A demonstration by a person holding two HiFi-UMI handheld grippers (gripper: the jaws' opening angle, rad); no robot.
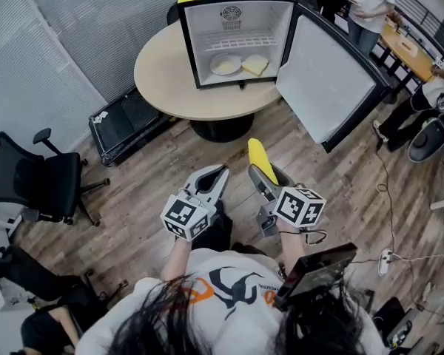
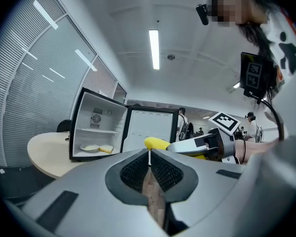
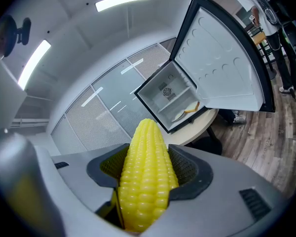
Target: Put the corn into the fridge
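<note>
Fingers (image 3: 187, 171) of our right gripper (image 1: 266, 177) hold the corn (image 3: 147, 177) lengthwise, its tip pointing at the open fridge (image 1: 240, 29) well ahead on the round table (image 1: 163, 76). We find the left gripper (image 1: 216, 177) closed on nothing, alongside and no nearer.

Small black fridge (image 1: 266, 28) stands open, white-lined door (image 1: 325, 80) swung wide right; round white plate (image 1: 226, 64) and pale yellow wedge (image 1: 255, 65) occupy its floor
</note>
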